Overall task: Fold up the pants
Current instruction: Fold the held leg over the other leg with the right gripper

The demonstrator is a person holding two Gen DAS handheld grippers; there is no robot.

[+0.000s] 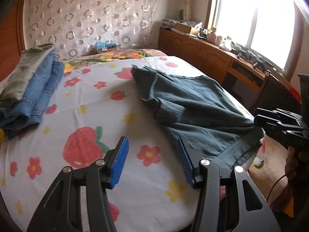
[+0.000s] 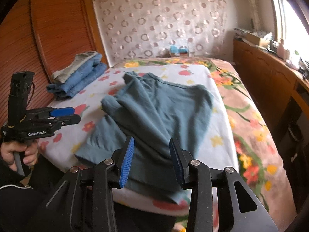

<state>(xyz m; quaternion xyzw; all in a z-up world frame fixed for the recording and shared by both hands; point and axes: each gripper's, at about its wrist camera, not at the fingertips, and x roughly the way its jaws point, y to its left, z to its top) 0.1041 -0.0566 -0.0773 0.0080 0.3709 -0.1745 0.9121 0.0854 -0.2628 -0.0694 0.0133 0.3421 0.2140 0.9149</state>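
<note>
The pants (image 2: 154,119), dark teal, lie loosely folded on the flowered sheet (image 1: 87,100) of the bed, their hem at the near edge and the bunched end toward the far wall. Your right claw (image 2: 151,160) hovers over the near hem with its blue pads (image 2: 127,162) apart and nothing gripped. Your left claw (image 1: 152,160) is released too, empty above bare sheet just left of the pants. A stack of folded jeans (image 1: 38,94) sits at the far left by the wooden headboard (image 2: 48,38).
</note>
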